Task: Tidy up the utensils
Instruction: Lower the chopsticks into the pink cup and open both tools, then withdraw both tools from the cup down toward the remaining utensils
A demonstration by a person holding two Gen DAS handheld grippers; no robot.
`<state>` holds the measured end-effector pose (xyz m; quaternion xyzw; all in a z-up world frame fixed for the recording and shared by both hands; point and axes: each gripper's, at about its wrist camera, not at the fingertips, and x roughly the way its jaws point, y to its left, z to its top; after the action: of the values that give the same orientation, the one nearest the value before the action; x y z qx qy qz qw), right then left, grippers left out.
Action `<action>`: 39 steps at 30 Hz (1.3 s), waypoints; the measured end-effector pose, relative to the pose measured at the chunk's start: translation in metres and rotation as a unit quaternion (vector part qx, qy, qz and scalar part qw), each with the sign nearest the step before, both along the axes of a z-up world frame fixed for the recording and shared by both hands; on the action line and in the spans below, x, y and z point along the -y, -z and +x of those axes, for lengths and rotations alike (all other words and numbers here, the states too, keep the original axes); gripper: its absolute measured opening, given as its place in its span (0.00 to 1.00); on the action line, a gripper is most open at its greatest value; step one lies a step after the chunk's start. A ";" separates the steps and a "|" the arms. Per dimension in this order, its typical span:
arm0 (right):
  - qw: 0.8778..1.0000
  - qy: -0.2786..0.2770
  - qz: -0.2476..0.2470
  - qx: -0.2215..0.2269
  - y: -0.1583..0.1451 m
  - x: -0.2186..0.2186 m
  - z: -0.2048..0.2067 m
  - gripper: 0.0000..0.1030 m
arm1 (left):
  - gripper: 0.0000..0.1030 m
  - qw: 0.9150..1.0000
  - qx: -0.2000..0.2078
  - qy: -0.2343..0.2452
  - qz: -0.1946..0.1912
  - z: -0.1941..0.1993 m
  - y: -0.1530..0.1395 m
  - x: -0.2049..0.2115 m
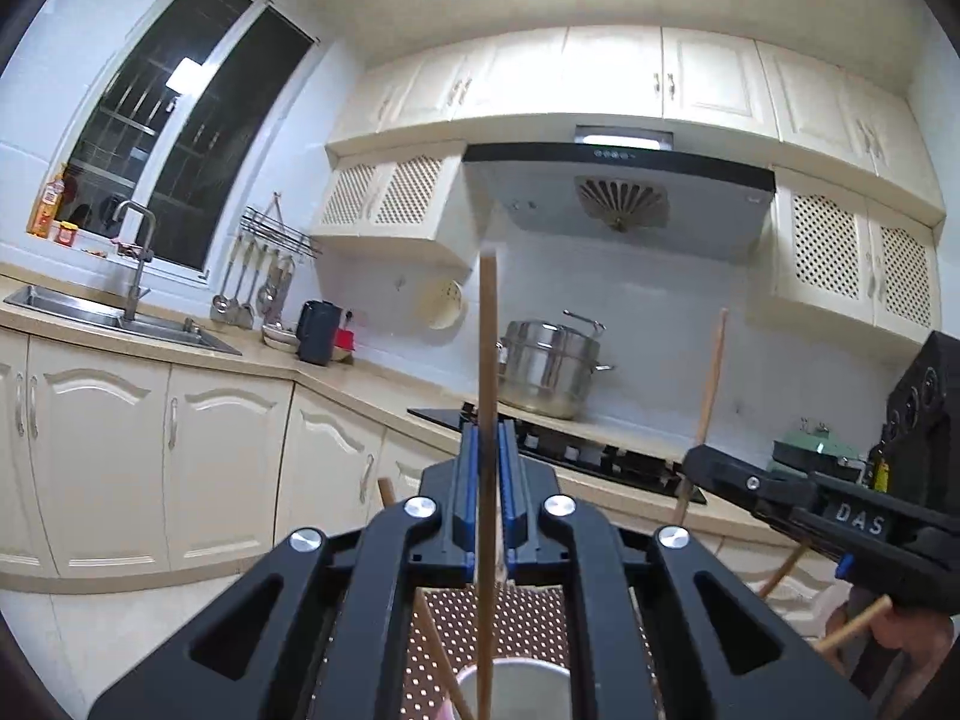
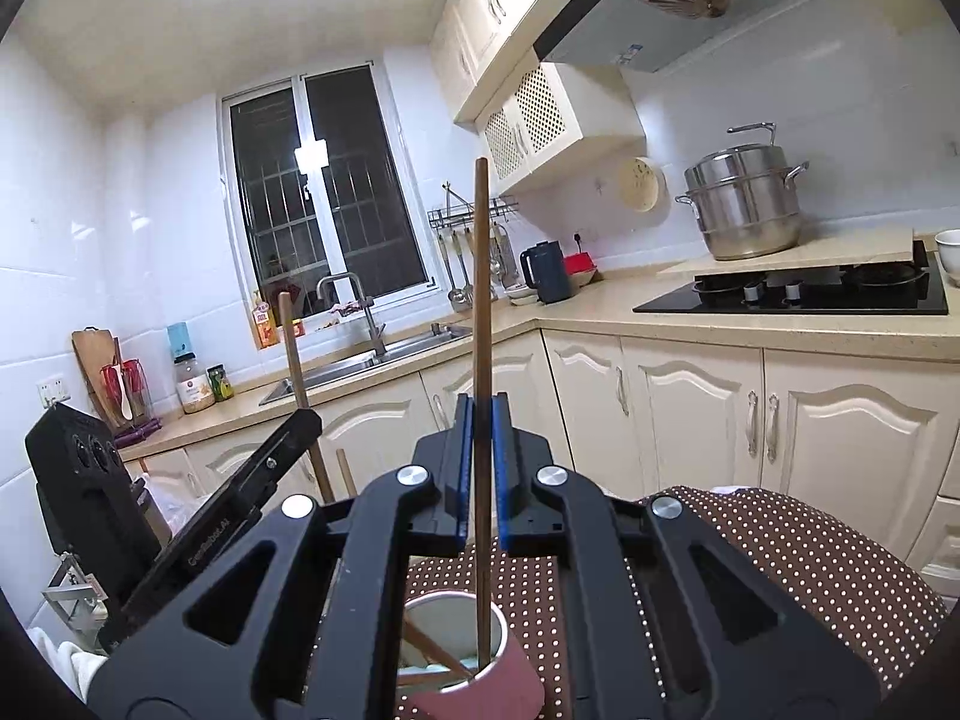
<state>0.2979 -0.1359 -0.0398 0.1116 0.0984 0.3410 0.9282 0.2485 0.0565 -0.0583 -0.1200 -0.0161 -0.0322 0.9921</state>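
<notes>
My left gripper [image 1: 489, 438] is shut on a pale wooden chopstick [image 1: 487, 348] that stands upright, its lower end reaching down to the rim of a cup [image 1: 540, 669]. My right gripper [image 2: 480, 420] is shut on a darker chopstick [image 2: 480, 276], also upright, with its lower tip inside the pink cup [image 2: 480, 696]. More chopsticks [image 2: 435, 651] lean inside the cup. Each gripper shows in the other's view: the right gripper [image 1: 690, 462] at the right with its stick [image 1: 711, 372], the left gripper [image 2: 312, 420] at the left with its stick [image 2: 293, 348].
The cup stands on a brown white-dotted cloth [image 2: 810, 552]. Behind are cream cabinets [image 2: 690, 414], a black hob [image 2: 798, 294] with a steel steamer pot [image 2: 744, 210], a sink [image 2: 372, 360] with a tap, a dark kettle [image 2: 543, 270] and hanging ladles [image 1: 252, 288].
</notes>
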 end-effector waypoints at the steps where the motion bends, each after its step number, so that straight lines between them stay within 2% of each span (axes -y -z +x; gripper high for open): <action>1: 1.000 0.000 -0.004 0.000 0.000 -0.001 -0.002 0.07 | 0.11 1.000 -0.002 0.001 0.004 -0.001 0.000 0.000; 2: 1.000 0.001 -0.007 0.000 0.000 -0.001 -0.003 0.07 | 0.24 1.000 -0.005 0.004 0.007 -0.002 0.000 0.000; 4: 1.000 0.003 -0.014 -0.002 0.001 -0.002 -0.006 0.07 | 0.30 1.000 -0.011 0.007 0.011 -0.006 -0.002 0.000; 8: 1.000 0.007 -0.020 -0.005 0.001 -0.004 -0.012 0.07 | 0.32 0.999 -0.024 0.015 0.024 -0.012 -0.005 0.003; 11: 1.000 0.009 -0.028 -0.003 -0.001 -0.007 -0.017 0.07 | 0.42 0.999 -0.029 0.010 0.034 -0.018 -0.006 0.005; 15: 0.999 0.015 -0.048 -0.001 -0.002 -0.014 -0.023 0.07 | 0.46 0.998 -0.034 -0.001 0.051 -0.027 -0.009 0.007; 18: 0.998 0.018 -0.055 -0.003 -0.001 -0.018 -0.027 0.07 | 0.53 0.998 -0.039 -0.002 0.053 -0.032 -0.012 0.006; 25: 0.997 0.029 -0.062 -0.018 0.002 -0.020 -0.033 0.07 | 0.57 0.997 -0.050 -0.012 0.059 -0.043 -0.019 0.003; 32: 0.997 0.031 -0.066 -0.027 0.000 -0.022 -0.044 0.09 | 0.62 0.997 -0.042 -0.019 0.065 -0.061 -0.030 0.004; 34: 0.997 0.036 -0.063 -0.028 -0.002 -0.020 -0.047 0.19 | 0.62 0.997 -0.041 -0.019 0.068 -0.065 -0.033 0.005; 36: 0.997 0.041 -0.057 -0.024 -0.004 -0.019 -0.051 0.44 | 0.63 0.997 -0.038 -0.020 0.069 -0.071 -0.034 0.005; 39: 0.998 0.039 -0.054 -0.017 -0.010 -0.018 -0.059 0.46 | 0.63 0.996 -0.034 -0.024 0.075 -0.080 -0.037 0.006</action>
<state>0.2393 -0.1179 -0.0299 0.0708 0.1276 0.2966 0.9438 0.1687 0.0504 -0.0208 -0.0463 0.0170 -0.0057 0.9988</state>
